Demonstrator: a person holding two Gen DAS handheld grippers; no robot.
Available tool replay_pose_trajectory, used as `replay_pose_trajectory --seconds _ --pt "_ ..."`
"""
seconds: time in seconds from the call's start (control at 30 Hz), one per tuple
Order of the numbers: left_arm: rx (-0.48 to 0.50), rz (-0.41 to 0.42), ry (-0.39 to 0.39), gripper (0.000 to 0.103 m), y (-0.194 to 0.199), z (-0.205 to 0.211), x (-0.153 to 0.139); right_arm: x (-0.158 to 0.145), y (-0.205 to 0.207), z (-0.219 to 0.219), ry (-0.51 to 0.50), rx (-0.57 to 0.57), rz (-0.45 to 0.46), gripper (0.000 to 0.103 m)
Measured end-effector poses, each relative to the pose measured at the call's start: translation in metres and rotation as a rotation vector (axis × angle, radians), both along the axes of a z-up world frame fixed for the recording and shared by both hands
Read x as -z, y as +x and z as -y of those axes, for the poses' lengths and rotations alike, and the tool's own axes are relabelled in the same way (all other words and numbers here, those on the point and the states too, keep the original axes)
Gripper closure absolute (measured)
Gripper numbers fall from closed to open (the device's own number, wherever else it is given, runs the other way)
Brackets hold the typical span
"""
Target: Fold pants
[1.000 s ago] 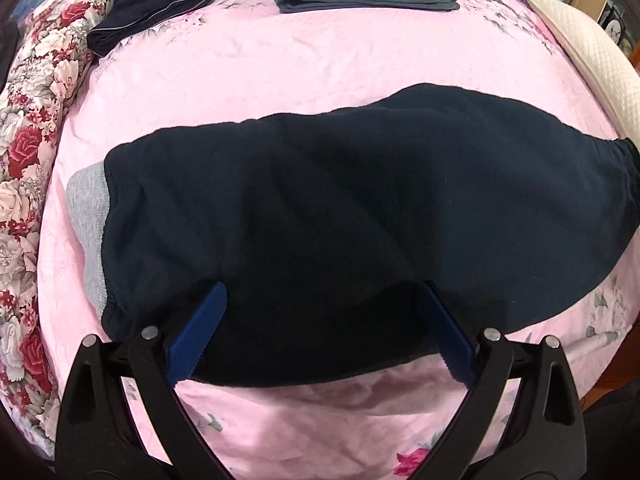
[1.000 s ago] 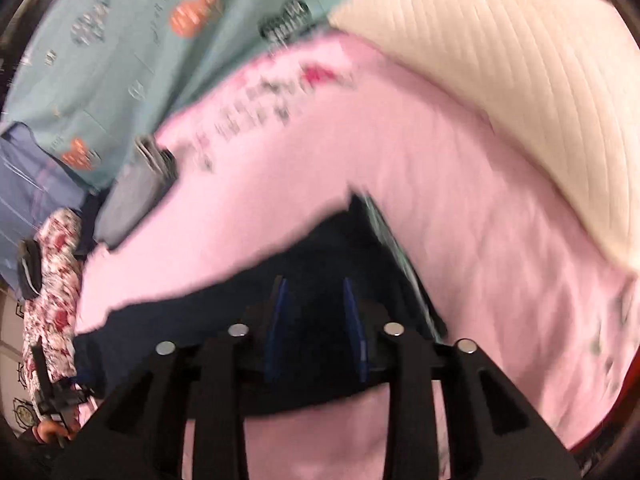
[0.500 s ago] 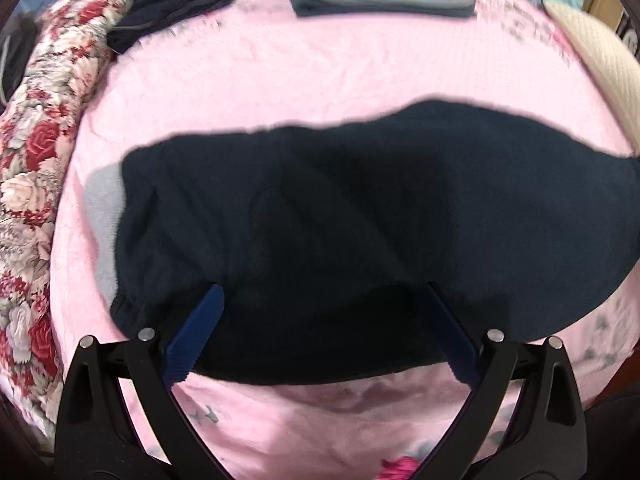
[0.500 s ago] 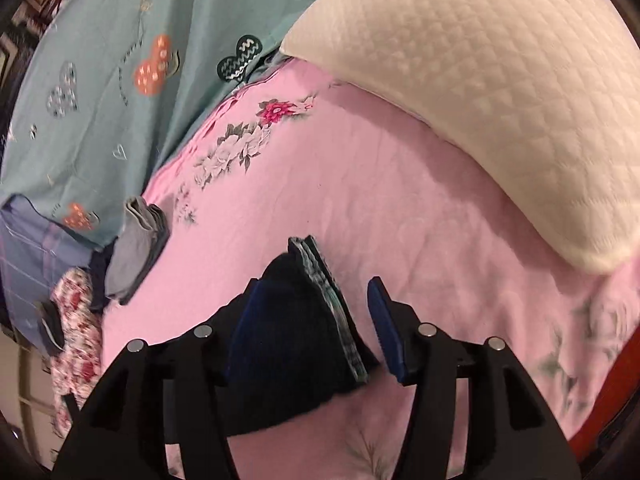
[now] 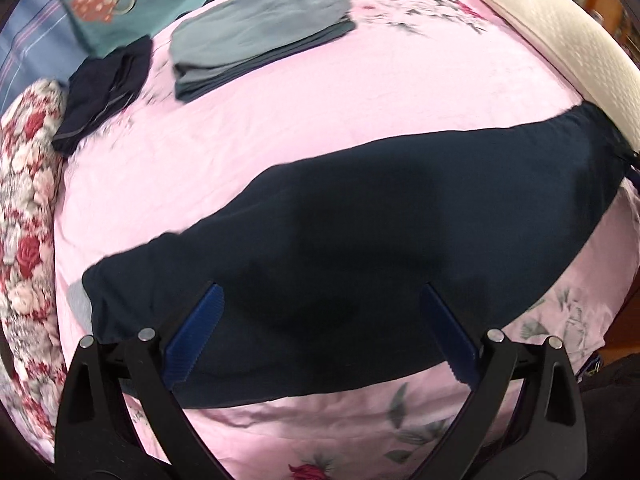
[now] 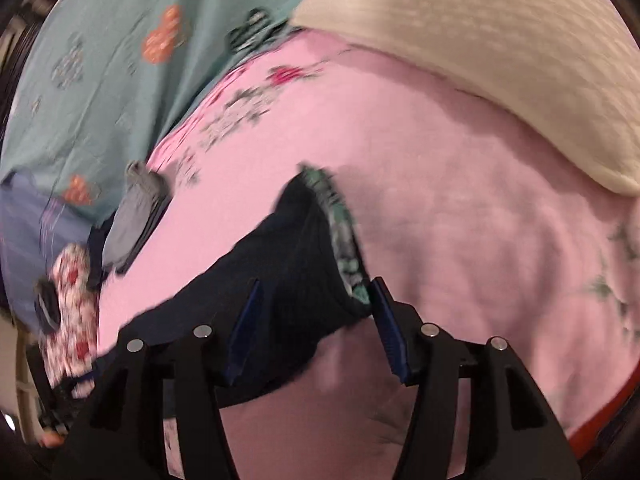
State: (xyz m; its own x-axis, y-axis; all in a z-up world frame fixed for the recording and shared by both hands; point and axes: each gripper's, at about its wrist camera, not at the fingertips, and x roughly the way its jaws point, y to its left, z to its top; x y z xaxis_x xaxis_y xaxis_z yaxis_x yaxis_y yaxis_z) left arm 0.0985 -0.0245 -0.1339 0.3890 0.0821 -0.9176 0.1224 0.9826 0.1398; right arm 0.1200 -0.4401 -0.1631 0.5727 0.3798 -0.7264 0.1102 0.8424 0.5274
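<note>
Since the dark pants (image 5: 360,248) lie flat across the pink bed (image 5: 320,100) and look soft, light and limp, we judge the waistband end (image 6: 340,232) the best hold, with left tool (image 5: 320,332) and right tool (image 6: 316,320) both spread apart, gripping nothing.

Motion blur smeared the right wrist view; the dark navy fabric pants (image 5: 360,240) ran past the left view's right edge.

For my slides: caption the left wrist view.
Open left gripper above dark pants spread on a pink bedsheet, folded clothes behind.
</note>
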Motion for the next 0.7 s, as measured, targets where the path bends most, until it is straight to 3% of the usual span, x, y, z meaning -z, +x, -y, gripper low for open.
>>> replay_pose_trajectory --seconds 0.07,0.17,0.23,0.33,0.43,0.47,0.5,0.53,0.6,0.7 --pt "0.009 0.001 0.005 0.003 -0.003 0.008 -0.002 -0.004 -0.003 -0.007 -0.050 -0.006 0.053 0.046" --pt "-0.002 -0.011 0.009 0.003 -0.003 0.006 0.000 0.000 -0.009 0.004 -0.124 0.110 0.013 0.046" --pt "-0.012 -0.028 0.012 0.003 -0.003 0.006 0.002 0.011 -0.010 0.009 -0.038 0.107 -0.019 0.046" --pt "-0.016 -0.037 0.018 0.003 -0.002 0.006 0.005 0.015 -0.010 0.006 -0.063 0.113 0.005 0.046" --pt "-0.013 -0.041 0.026 0.003 -0.003 0.008 0.006 0.019 -0.004 0.007 0.001 0.174 0.009 0.044" --pt "-0.012 -0.042 0.030 0.003 -0.004 0.009 0.006 0.016 -0.001 0.006 -0.012 0.185 -0.002 0.063" --pt "-0.012 -0.041 0.034 0.003 -0.006 0.009 0.006 0.010 -0.001 0.002 0.038 0.133 0.050 0.072" --pt "-0.011 -0.040 0.037 0.003 -0.007 0.009 0.006 -0.001 -0.005 -0.003 0.063 0.082 0.105 0.072" --pt "-0.017 -0.044 0.041 0.003 -0.009 0.007 0.006 -0.013 -0.008 -0.016 -0.025 0.033 0.151 0.069" --pt "-0.039 -0.061 0.036 0.003 -0.011 0.003 0.009 0.006 -0.005 -0.014 -0.071 0.087 0.058 0.059"
